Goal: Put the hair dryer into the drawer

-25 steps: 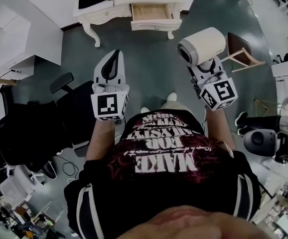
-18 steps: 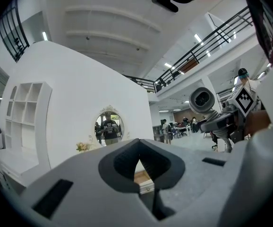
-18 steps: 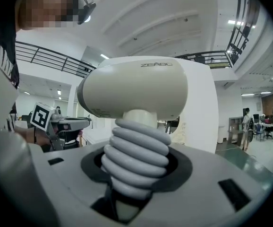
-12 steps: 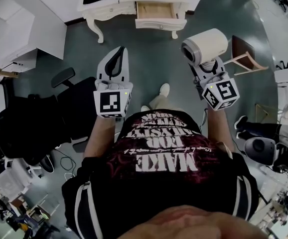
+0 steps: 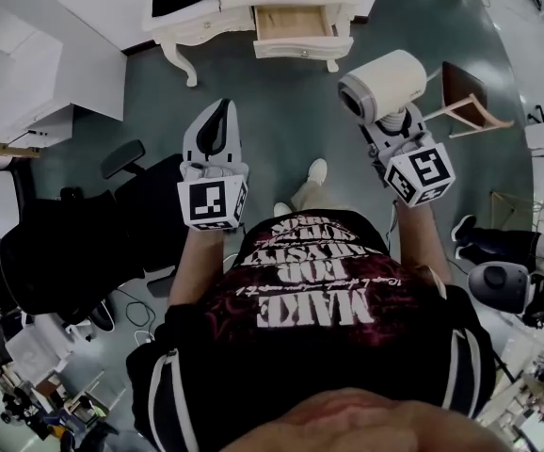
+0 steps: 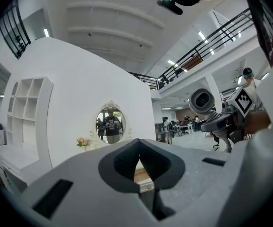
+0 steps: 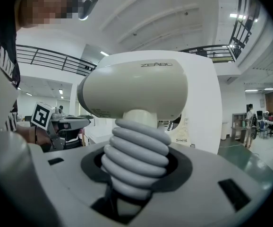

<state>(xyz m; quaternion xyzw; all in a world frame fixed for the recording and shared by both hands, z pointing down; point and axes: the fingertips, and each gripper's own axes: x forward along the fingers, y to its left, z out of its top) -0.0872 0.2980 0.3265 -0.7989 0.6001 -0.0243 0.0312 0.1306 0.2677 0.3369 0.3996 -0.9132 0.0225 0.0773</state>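
Cream hair dryer held by right gripper; left gripper level, closed.

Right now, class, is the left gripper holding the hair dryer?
No: the hair dryer is clamped by its ribbed handle in the right gripper, while the left gripper has its jaws together on nothing.

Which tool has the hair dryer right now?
The right tool, shut on the cream hair dryer by its ribbed grey handle; the left tool is shut, empty.
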